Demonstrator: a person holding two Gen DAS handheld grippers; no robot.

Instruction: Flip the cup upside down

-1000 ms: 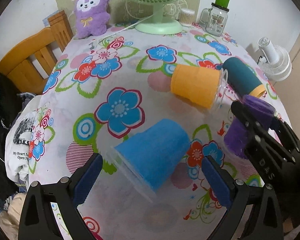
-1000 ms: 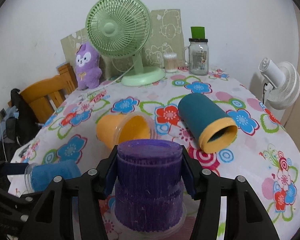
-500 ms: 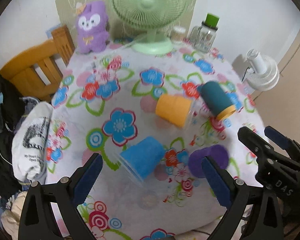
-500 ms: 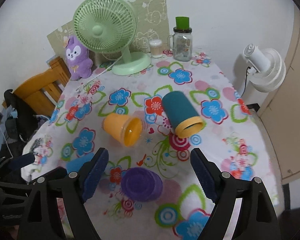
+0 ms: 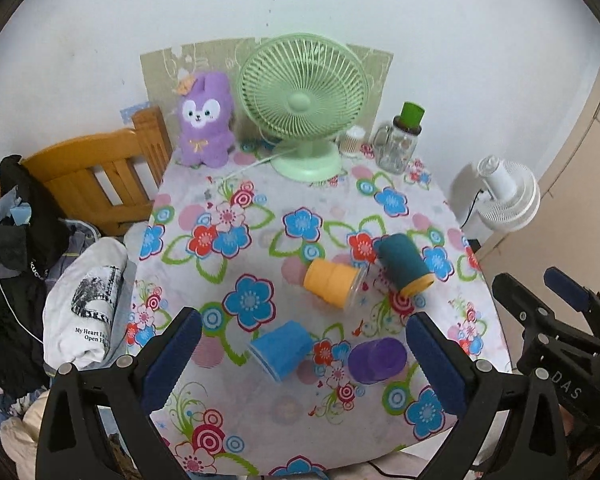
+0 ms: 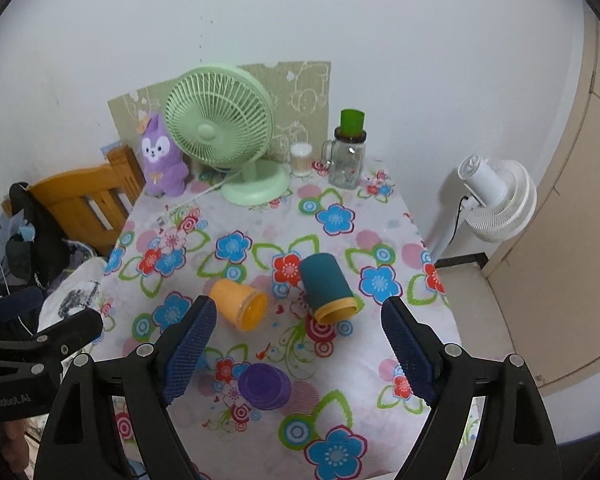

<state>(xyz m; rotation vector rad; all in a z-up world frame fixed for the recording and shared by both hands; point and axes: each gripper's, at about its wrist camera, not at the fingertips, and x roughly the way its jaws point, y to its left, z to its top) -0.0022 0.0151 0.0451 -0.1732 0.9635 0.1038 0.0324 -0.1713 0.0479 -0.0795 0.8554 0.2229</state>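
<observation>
The right gripper [image 6: 294,350] is held spread wide and empty above the near end of the table [image 6: 384,216], nothing between its pads. Directly below the gap the purple cup [image 6: 264,386] is seen standing on the cloth with its closed base up and its mouth down, touched by neither finger. The left gripper [image 5: 302,354] is likewise held wide apart and empty, raised over the same end. Between its pads, lower down on the table, the blue cup [image 5: 281,349] is seen lying on its side, just beside the purple cup [image 5: 377,360]. Further out the orange cup [image 6: 239,303] is laid on its side with its mouth turned toward the cameras, and the teal cup [image 6: 327,287] is laid on its side near it, apart from it. At the far end a green fan [image 6: 224,132], a plush rabbit [image 6: 162,158] and a glass jar [image 6: 347,156] are set along the wall. A white fan [image 6: 496,202] is stood on the floor to the right.
</observation>
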